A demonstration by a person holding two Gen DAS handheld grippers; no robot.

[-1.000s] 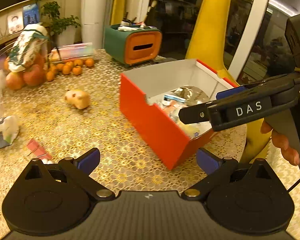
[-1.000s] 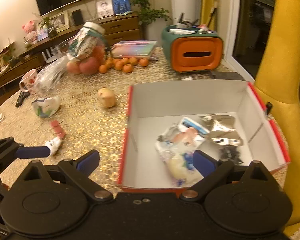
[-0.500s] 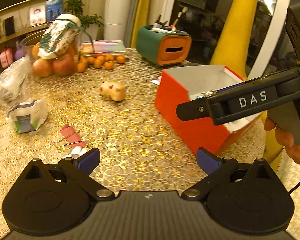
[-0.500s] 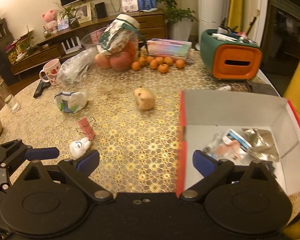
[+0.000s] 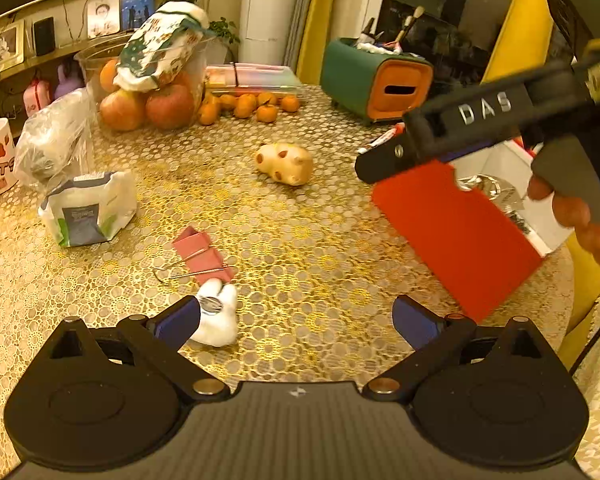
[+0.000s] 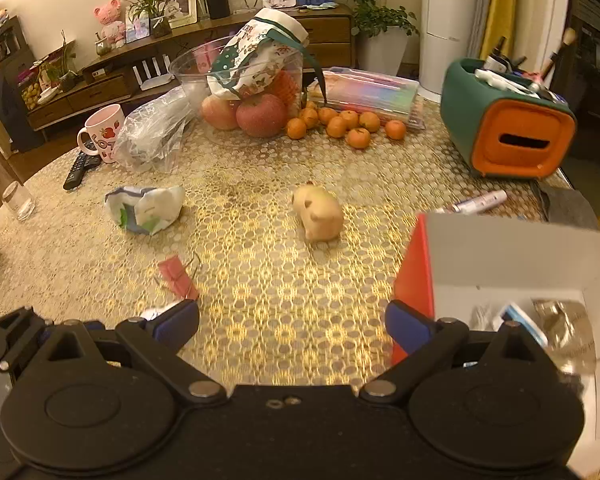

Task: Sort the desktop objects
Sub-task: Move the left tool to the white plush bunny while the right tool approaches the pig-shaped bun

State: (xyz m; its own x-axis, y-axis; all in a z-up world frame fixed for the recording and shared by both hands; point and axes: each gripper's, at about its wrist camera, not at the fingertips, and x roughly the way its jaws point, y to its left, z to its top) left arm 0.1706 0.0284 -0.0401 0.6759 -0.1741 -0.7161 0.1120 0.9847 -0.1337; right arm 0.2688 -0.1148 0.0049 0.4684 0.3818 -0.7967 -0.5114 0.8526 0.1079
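Note:
A red box (image 5: 456, 232) with a white inside stands at the right and holds foil and plastic packets (image 6: 556, 320). On the gold patterned table lie a small white toy (image 5: 216, 316), pink binder clips (image 5: 202, 254), a tan pig figure (image 5: 286, 163) and a white tissue pack (image 5: 88, 208). My left gripper (image 5: 296, 316) is open, its left pad right beside the white toy. My right gripper (image 6: 292, 322) is open and holds nothing; it hovers left of the box (image 6: 416, 276), with the pig figure (image 6: 319, 216) ahead.
At the back stand a glass bowl of apples (image 6: 240, 112), small oranges (image 6: 340, 124), a plastic bag (image 6: 152, 132), a pink mug (image 6: 102, 132) and a green-orange organiser (image 6: 508, 128). A marker pen (image 6: 476, 202) lies behind the box. A remote (image 6: 78, 166) and glasses (image 6: 18, 200) sit far left.
Both grippers have swung left, away from the box and toward the table's middle. The white toy and pink clips came into the left view, and the toy now lies by the left pad.

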